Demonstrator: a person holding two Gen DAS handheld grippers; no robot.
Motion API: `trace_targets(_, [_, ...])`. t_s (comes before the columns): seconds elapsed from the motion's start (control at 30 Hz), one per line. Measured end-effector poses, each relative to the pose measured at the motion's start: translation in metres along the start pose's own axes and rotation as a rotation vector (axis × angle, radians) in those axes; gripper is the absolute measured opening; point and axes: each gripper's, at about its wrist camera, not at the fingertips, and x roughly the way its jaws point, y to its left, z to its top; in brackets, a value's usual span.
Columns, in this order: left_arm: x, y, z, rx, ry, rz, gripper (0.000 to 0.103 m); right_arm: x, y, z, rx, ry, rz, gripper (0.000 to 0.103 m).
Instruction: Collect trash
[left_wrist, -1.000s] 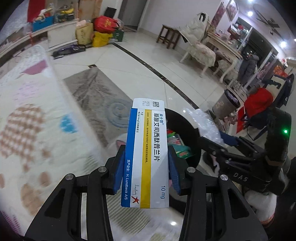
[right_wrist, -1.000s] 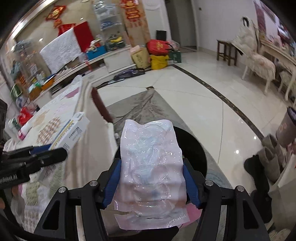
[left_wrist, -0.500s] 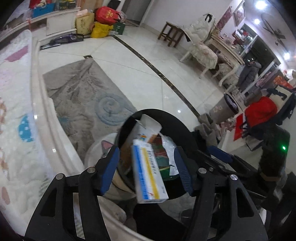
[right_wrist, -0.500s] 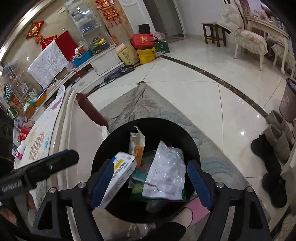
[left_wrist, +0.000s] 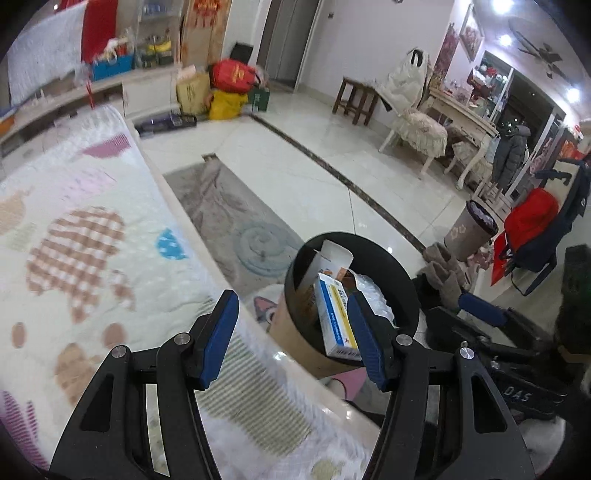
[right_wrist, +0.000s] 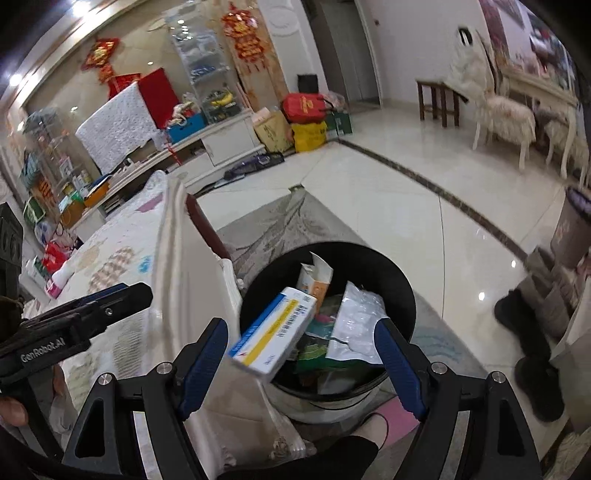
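Both claws empty, jaws parted: left gripper, right gripper. Medicine box leans on near rim of black bin, long axis slanting up-right; plastic bag inside. Bin sits just ahead, below both.

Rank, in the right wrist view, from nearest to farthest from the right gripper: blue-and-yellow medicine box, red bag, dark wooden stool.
From the right gripper:
1. Blue-and-yellow medicine box: just ahead between the open fingers, at the black bin's near rim.
2. Red bag: across the floor, by the cabinet.
3. Dark wooden stool: right, by the far wall; barely farther than the bag.
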Motion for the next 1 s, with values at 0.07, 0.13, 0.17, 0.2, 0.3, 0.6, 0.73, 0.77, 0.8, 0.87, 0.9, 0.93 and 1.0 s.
trace_targets(0.07, [-0.014, 0.001, -0.005, 0.013, -0.036, 0.016, 0.06, -0.01, 0.011, -0.002, -0.019, -0.018, -0.006, 0.08])
trace_targets(0.13, [-0.028, 0.002, -0.008, 0.031, -0.069, 0.035, 0.06, -0.018, 0.02, -0.003, -0.033, -0.036, -0.007, 0.08])
trace_targets(0.17, [-0.035, 0.002, -0.01, 0.039, -0.084, 0.043, 0.06, -0.022, 0.024, -0.004, -0.04, -0.048, -0.009, 0.08])
trace_targets(0.2, [-0.041, 0.002, -0.011, 0.045, -0.099, 0.051, 0.06, -0.027, 0.028, -0.005, -0.045, -0.062, -0.012, 0.08])
trace_targets(0.3, [-0.059, 0.005, -0.015, 0.052, -0.137, 0.065, 0.06, -0.038, 0.04, -0.01, -0.062, -0.109, -0.012, 0.08])
trace_targets(0.6, [-0.098, 0.01, -0.025, 0.051, -0.195, 0.066, 0.06, -0.058, 0.06, -0.016, -0.064, -0.13, -0.011, 0.082])
trace_targets(0.73, [-0.113, 0.011, -0.03, 0.05, -0.246, 0.101, 0.06, -0.067, 0.072, -0.017, -0.091, -0.15, -0.018, 0.082])
trace_targets(0.77, [-0.117, 0.011, -0.032, 0.052, -0.258, 0.108, 0.06, -0.069, 0.073, -0.017, -0.092, -0.156, -0.018, 0.082])
trace_targets(0.8, [-0.12, 0.01, -0.033, 0.054, -0.271, 0.116, 0.06, -0.071, 0.074, -0.017, -0.092, -0.164, -0.017, 0.082])
trace_targets(0.87, [-0.126, 0.011, -0.035, 0.059, -0.298, 0.137, 0.06, -0.077, 0.076, -0.017, -0.095, -0.186, -0.012, 0.084])
trace_targets(0.9, [-0.128, 0.012, -0.035, 0.061, -0.31, 0.147, 0.06, -0.079, 0.077, -0.017, -0.094, -0.198, -0.011, 0.085])
trace_targets(0.93, [-0.13, 0.012, -0.036, 0.063, -0.325, 0.157, 0.06, -0.081, 0.079, -0.017, -0.094, -0.208, -0.009, 0.087])
trace_targets(1.0, [-0.134, 0.014, -0.039, 0.062, -0.341, 0.167, 0.061, -0.083, 0.083, -0.017, -0.1, -0.22, -0.008, 0.088])
